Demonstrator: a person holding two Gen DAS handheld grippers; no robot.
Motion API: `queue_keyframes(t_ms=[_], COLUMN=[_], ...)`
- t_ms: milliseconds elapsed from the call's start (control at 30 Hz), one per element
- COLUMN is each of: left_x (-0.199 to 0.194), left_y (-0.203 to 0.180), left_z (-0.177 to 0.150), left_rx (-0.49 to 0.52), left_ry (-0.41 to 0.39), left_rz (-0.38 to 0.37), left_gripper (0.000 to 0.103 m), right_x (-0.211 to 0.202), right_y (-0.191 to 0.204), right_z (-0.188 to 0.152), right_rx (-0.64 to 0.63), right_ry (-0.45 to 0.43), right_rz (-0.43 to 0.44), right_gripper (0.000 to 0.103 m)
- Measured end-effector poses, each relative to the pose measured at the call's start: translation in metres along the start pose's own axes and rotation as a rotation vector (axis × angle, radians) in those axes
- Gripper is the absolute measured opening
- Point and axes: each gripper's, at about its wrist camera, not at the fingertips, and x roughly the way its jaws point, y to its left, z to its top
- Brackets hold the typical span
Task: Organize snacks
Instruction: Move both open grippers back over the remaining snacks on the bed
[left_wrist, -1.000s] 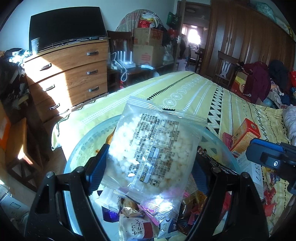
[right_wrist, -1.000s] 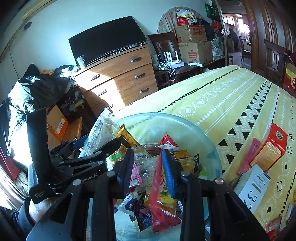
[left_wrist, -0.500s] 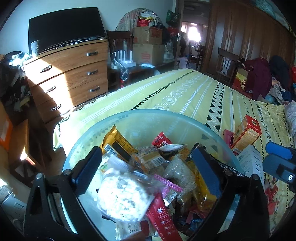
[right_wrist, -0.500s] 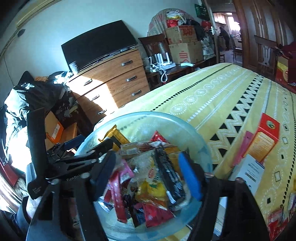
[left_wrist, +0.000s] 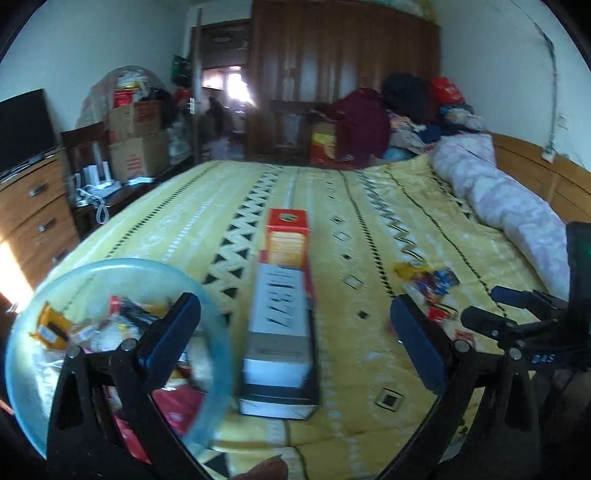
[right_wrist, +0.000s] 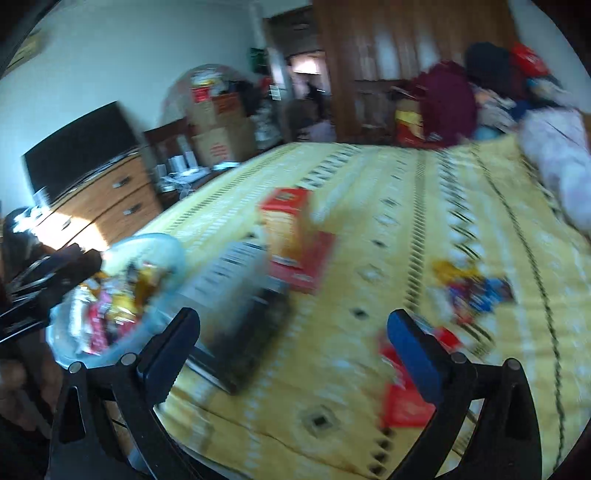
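Note:
My left gripper (left_wrist: 295, 336) hangs over the yellow bedspread (left_wrist: 369, 229), its jaws opening wide and nothing between them. Just ahead of it lies a white box with black lettering (left_wrist: 280, 317), with a red and orange box (left_wrist: 288, 240) behind that. The pale blue bowl (left_wrist: 218, 332), full of snack packets, sits at its left finger. My right gripper (right_wrist: 293, 347) is likewise opening and empty, above the blurred white box (right_wrist: 236, 295). Loose packets (right_wrist: 472, 291) and a red packet (right_wrist: 402, 402) lie to its right. The bowl (right_wrist: 173, 251) is at its left.
A rolled pink quilt (left_wrist: 509, 199) lies along the bed's right side. A wooden dresser (left_wrist: 29, 214) and cardboard boxes (left_wrist: 136, 147) stand left of the bed. A dark wardrobe (left_wrist: 332, 74) and heaped clothes (left_wrist: 399, 110) are beyond it.
Both grippers let their packets drop into the bowl and opened wide. They then swung right, away from the bowl, toward the boxes and loose packets on the bed.

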Motion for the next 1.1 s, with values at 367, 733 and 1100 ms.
queue_keyframes(t_ms=[367, 733, 1100], left_x=[0.133, 0.222, 0.232], left_y=[-0.1, -0.09, -0.103], left_z=[-0.085, -0.112, -0.123], left_rx=[0.05, -0.003, 0.056], left_ry=[0.354, 0.427, 0.414], left_rz=[-0.183, -0.033, 0.054], left_gripper=[0.103, 0.103, 0.103], right_x=[-0.009, 0.037, 0.078], right_y=[-0.182, -0.298, -0.326], right_z=[-0.118, -0.124, -0.141], right_rx=[0.255, 0.27, 0.282], right_ry=[0.175, 0.127, 0.174], right_rz=[-0.26, -0.37, -0.408], right_gripper=[0.103, 0.103, 0.103])
